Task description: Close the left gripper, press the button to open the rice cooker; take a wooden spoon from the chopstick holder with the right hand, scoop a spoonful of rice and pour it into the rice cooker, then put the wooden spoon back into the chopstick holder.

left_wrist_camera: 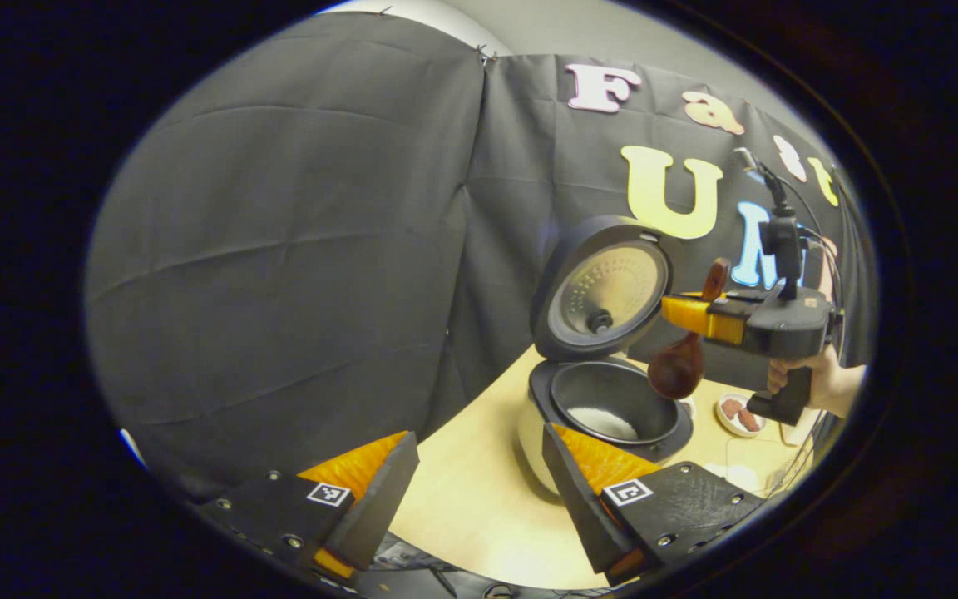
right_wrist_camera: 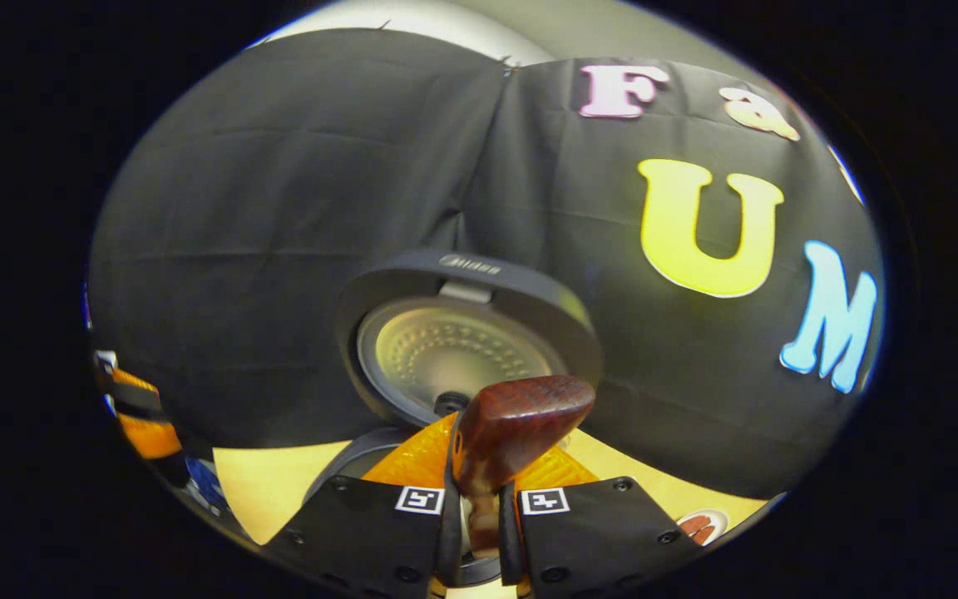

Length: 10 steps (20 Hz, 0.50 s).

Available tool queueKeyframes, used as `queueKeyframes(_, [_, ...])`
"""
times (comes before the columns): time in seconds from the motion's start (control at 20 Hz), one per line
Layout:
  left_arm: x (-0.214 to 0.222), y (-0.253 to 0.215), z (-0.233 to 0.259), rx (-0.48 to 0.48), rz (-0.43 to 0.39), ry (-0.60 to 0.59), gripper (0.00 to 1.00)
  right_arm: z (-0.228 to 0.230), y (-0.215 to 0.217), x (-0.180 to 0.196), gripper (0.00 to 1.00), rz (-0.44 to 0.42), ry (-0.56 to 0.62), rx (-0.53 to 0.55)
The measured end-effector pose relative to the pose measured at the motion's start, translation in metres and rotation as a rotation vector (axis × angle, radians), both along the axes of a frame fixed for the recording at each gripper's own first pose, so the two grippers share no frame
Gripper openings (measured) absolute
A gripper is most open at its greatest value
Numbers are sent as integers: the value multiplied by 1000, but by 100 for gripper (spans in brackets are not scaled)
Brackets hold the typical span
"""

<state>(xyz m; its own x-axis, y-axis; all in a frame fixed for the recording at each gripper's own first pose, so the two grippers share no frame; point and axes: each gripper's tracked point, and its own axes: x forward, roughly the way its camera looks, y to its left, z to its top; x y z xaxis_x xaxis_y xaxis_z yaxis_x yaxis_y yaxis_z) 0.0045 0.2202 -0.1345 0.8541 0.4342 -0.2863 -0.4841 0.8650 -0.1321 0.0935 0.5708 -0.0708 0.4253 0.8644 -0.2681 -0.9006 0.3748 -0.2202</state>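
Wooden spoon (left_wrist_camera: 682, 356), dark reddish-brown, carved in one piece, with a rounded bowl and a slim handle: seen right of centre in the left gripper view, hanging bowl-down just above the right rim of the open rice cooker (left_wrist_camera: 612, 408), its handle crossing the right gripper (left_wrist_camera: 687, 314), which a hand (left_wrist_camera: 820, 378) holds by the grip at the right edge. In the right gripper view the spoon's handle end (right_wrist_camera: 512, 433) rises at lower centre, and the right gripper's (right_wrist_camera: 479, 516) jaws are drawn narrow, both pressing on the shaft. Judged light, rigid and smooth-finished; likely to pivot or slide if clamped loosely, so the hold belongs on the mid-handle, well clear of the bowl, as it is now. Rice cooker, cream-bodied with a dark inner pot: lid (left_wrist_camera: 604, 291) upright and open at centre right, a patch of white rice (left_wrist_camera: 604, 423) lying in the pot's bottom. Whether the spoon's bowl carries any grains cannot be told. Left gripper (left_wrist_camera: 479, 491): fingers at the bottom of its own view, jaws wide, holding nothing, hovering over the pale yellow tabletop (left_wrist_camera: 479, 499) just left of the cooker. Small white dish with reddish-brown pieces (left_wrist_camera: 741, 414): lower right, near the hand. Pouring appears under way or done; returning the spoon to its holder remains.
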Motion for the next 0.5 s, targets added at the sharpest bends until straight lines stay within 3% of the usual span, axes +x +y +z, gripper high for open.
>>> queueKeyframes(0.2, [27,-43,5,-16,-93,-13,96,53,-67,20,20,-103,4,96])
queueKeyframes(0.5, [62,-127,21,22,-261,-16,94,104,-210,52,16,-306,-56,210])
